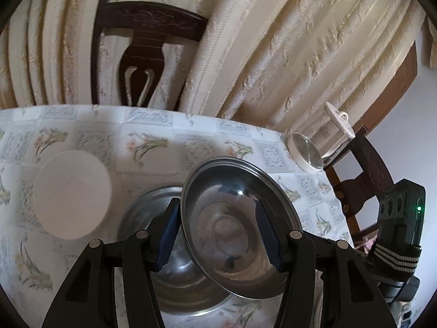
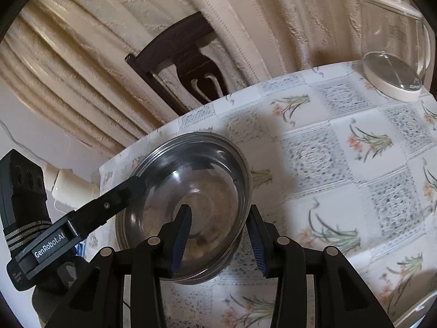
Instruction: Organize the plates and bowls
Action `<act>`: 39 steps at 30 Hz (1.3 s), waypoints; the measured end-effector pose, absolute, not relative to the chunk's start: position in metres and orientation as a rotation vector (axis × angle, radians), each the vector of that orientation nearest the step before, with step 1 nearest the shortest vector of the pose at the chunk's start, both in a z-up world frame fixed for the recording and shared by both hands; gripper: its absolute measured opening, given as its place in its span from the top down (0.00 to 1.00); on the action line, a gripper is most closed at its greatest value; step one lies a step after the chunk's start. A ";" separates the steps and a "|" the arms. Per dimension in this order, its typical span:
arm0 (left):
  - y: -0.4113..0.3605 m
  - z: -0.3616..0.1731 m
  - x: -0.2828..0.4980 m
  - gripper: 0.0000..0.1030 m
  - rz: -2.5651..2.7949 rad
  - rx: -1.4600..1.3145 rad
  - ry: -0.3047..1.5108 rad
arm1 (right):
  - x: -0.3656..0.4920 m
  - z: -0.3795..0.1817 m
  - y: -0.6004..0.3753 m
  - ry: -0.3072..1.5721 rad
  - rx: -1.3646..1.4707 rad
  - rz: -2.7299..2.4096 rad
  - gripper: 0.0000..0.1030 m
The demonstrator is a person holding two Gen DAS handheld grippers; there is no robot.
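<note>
Left tongs (image 1: pixel 220 233) and right tongs (image 2: pixel 218 235) were spread astride the tilted small bowl (image 1: pixel 232 191); level seating in the larger bowl (image 1: pixel 147 207) was advised.

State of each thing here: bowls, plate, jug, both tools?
Upper steel bowl: empty, tilted over the lower one.
Lower steel bowl: upright on the table, partly covered.
White plate: flat, empty.
Glass jug: upright, lid on, looks empty.
Left tool: open, fingers straddling the upper bowl's rim.
Right tool: open, straddling the opposite rim.
</note>
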State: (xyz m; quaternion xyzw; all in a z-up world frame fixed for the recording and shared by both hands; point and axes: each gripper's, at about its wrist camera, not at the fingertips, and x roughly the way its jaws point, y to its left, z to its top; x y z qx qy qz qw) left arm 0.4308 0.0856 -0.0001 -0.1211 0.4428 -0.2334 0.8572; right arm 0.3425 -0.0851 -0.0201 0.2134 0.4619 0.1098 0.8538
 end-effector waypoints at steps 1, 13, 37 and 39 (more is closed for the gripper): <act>0.091 -0.003 0.430 0.46 -0.485 -0.261 0.934 | 0.343 -0.022 -0.082 0.976 0.443 0.230 0.57; 0.117 -0.037 0.421 0.46 -0.464 -0.281 0.974 | 0.348 -0.041 -0.056 1.017 0.371 0.184 0.56; 0.137 -0.057 0.421 0.44 -0.449 -0.320 0.998 | 0.348 -0.041 -0.046 0.958 0.301 0.131 0.53; 0.139 -0.053 0.420 0.43 -0.460 -0.326 0.985 | 0.348 -0.039 -0.045 0.954 0.302 0.131 0.53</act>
